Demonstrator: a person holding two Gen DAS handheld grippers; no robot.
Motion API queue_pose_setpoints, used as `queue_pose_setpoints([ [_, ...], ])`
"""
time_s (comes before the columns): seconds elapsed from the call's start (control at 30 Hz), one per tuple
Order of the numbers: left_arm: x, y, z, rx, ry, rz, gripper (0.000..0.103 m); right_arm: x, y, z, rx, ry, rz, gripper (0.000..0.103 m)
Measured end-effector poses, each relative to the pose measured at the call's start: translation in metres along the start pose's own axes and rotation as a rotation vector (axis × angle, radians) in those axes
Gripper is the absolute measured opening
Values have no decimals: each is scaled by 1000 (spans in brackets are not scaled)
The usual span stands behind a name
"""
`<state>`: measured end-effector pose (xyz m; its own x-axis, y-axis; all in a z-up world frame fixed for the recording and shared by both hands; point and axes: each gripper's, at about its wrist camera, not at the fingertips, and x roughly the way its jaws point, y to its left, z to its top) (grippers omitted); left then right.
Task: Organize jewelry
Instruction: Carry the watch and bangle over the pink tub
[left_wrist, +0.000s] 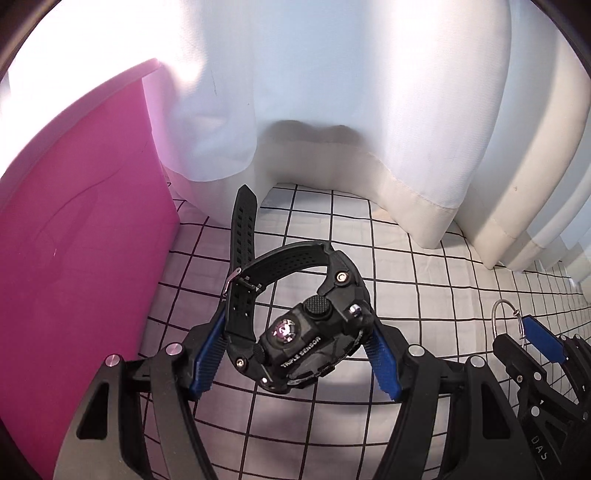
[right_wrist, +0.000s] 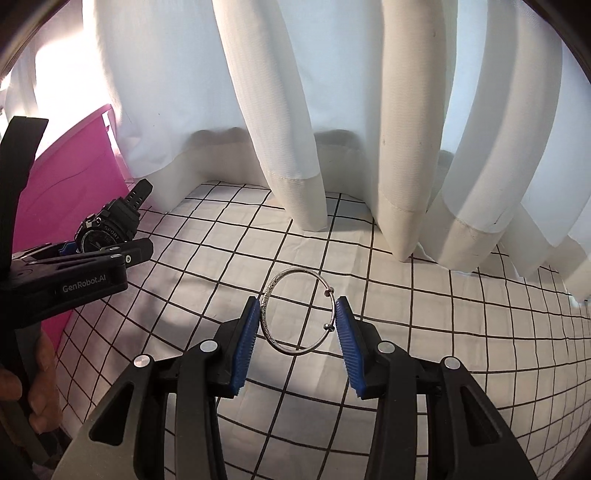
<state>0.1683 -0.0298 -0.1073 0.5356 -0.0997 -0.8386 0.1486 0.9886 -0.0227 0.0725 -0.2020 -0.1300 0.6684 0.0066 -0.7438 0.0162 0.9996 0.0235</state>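
My left gripper (left_wrist: 295, 354) is shut on a black sport watch (left_wrist: 295, 343), held by its case and strap above the checked cloth; the strap end sticks up toward the curtain. The watch also shows in the right wrist view (right_wrist: 107, 225), at the far left, in the left gripper (right_wrist: 74, 258). My right gripper (right_wrist: 297, 325) is shut on a silver bangle (right_wrist: 299, 314), pinched upright between the blue pads above the cloth. In the left wrist view the bangle (left_wrist: 500, 317) and the right gripper (left_wrist: 532, 339) appear at the right edge.
A pink box (left_wrist: 74, 258) stands at the left, close to the watch; it also shows in the right wrist view (right_wrist: 85, 173). A white curtain (right_wrist: 295, 110) hangs along the back onto the white, black-gridded cloth (right_wrist: 443, 332).
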Motion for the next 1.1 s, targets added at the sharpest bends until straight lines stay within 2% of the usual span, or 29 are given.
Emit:
queue_pose_setpoints([
  [0.33,-90,-4,6,13,-79,-15,66,-69,6,17,-46,-64,23,41],
  [0.63,-166,21,18,-39,-190,-11,66,-115,36,54,-113,-160,99,41],
  [0.9,-217,87,21,-142,-272,106,66,-130,100,97,-221,-234,248,41],
  [1.1,-234,150,11,-226,-274,224,66,-122,165,120,-325,-244,363,41],
])
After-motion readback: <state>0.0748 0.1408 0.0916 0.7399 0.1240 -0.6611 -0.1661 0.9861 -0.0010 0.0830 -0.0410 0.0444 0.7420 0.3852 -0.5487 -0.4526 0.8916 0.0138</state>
